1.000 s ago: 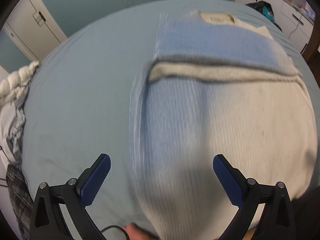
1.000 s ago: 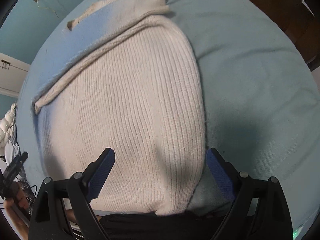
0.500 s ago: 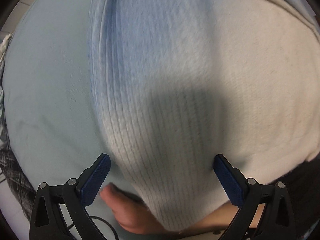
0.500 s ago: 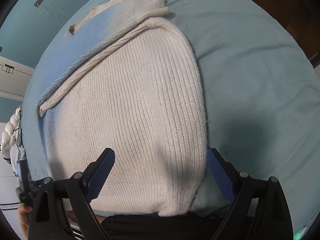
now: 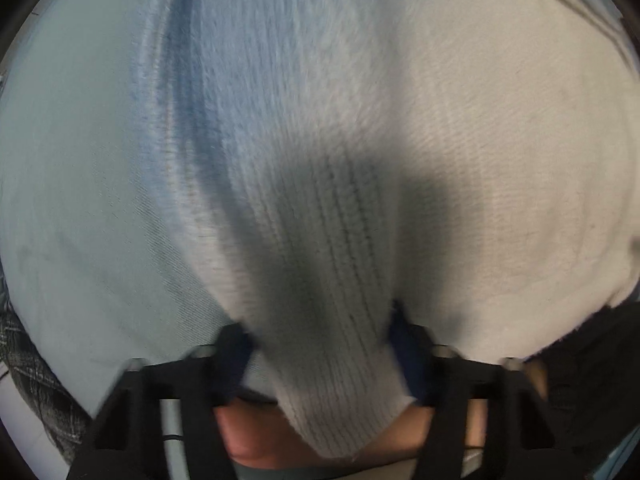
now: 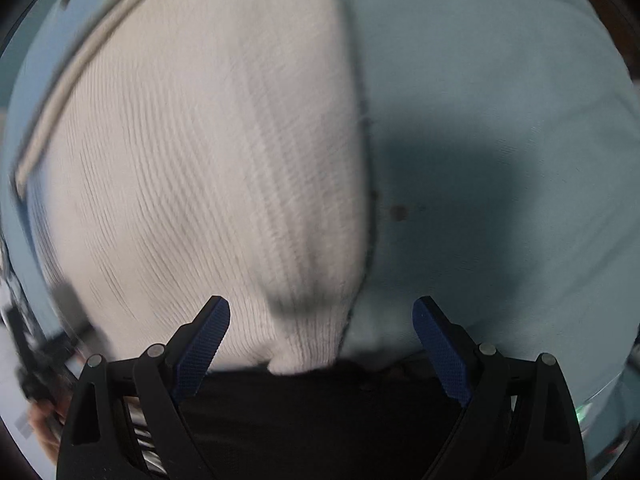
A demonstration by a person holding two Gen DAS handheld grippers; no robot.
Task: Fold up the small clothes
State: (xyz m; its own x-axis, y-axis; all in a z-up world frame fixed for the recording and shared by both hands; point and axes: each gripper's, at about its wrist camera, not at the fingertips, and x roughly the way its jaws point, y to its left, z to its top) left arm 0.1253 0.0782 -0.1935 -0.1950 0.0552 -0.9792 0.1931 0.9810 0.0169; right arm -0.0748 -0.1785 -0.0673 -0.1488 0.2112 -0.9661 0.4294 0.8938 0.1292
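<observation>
A ribbed knit sweater point(image 5: 360, 128), cream shading to light blue on its left, lies flat on a pale blue bed sheet point(image 5: 80, 200). My left gripper point(image 5: 320, 332) points steeply down at the sweater's near left hem corner. Its jaws are closing and the knit bunches into a ridge between the blue pads point(image 5: 400, 332), which press into it. In the right wrist view the sweater point(image 6: 200, 160) fills the left half. My right gripper point(image 6: 320, 304) hangs open just over the near right hem corner, its pads clear of the cloth.
A bare hand point(image 5: 248, 436) shows under the left gripper. Dark clothing point(image 6: 320, 420) of the person runs along the near bed edge. A plaid cloth point(image 5: 32, 380) lies at the far left. Bare sheet point(image 6: 500, 120) stretches right of the sweater.
Both grippers have dropped and tipped down toward the sweater's near hem. The left jaws have come in from wide open onto the hem corner, gathering the knit. The right jaws stay wide.
</observation>
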